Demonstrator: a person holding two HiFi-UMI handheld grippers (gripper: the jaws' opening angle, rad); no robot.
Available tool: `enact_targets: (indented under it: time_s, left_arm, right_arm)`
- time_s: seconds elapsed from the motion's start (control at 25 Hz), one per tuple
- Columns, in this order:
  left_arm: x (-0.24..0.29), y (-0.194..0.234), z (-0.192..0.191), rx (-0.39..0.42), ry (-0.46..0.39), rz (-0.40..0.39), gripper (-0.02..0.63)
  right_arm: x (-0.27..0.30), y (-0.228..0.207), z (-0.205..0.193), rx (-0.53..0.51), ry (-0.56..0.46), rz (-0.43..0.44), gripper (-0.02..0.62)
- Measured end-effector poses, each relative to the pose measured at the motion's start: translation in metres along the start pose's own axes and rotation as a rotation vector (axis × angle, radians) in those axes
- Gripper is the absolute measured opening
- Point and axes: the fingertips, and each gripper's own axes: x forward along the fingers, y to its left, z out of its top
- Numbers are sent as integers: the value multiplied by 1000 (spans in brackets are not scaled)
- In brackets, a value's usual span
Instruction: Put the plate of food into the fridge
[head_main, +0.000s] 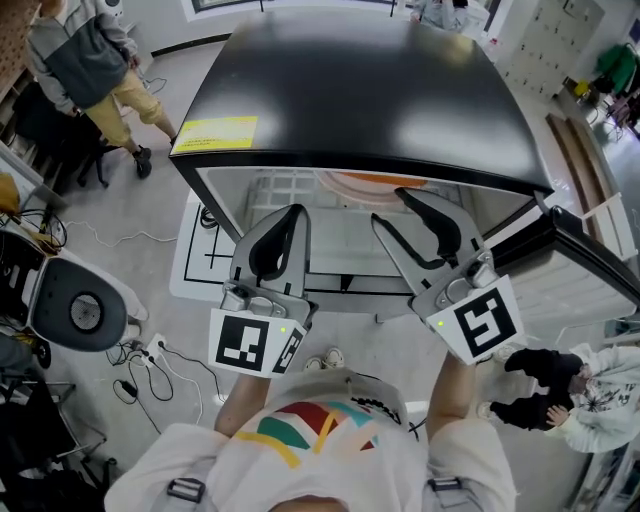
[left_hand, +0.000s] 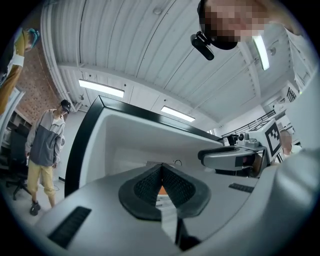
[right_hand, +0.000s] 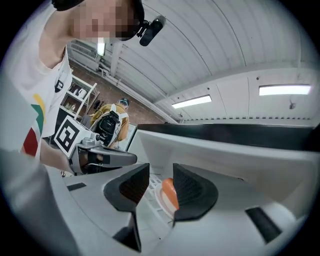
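Note:
The fridge has a black top and stands open below me, with its door swung out to the right. A white plate of orange food rests on the wire shelf inside, mostly hidden under the fridge's top edge. My left gripper is shut and empty in front of the shelf. My right gripper is open beside it, holding nothing. In the right gripper view, the plate shows in the gap of that gripper. In the left gripper view, the left gripper is pressed together, with an orange sliver of the food behind.
A yellow label sits on the fridge top's left corner. A person stands at the far left and another person crouches at the lower right. A round white machine and cables lie on the floor to the left.

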Motion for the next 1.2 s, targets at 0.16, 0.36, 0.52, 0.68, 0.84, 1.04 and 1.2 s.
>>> enact_targets:
  time_s: [0.16,0.36,0.52,0.68,0.84,1.04,1.2]
  left_arm:
    - [-6,-6,5,7,-9,-11,6]
    - [-13,-14,15,15,-25,-31,6]
    - [-19,-22,21,18,-35,-45,6]
    - [-25,-27,27,17,-44,-53,6]
    - [-31,-30,30,13,-48,-50,6]
    - [-40,-36,30,12,-41,-56,6]
    - [-46,-42,31,19,-41,-62,6]
  right_arm:
    - [-14,2,7,13,-35,-75,134]
    - [-33,1,18,-3,-67,-224,0]
    - [-44,6,25,29,-101,-264,0]
    - [-57,13,34,23,-148,-307,0]
    - [-72,20,30,111,-152,-377,0]
    - [-79,35,25,152,-140,-404,0]
    - [-82,44,17,197,-124,-402,0]
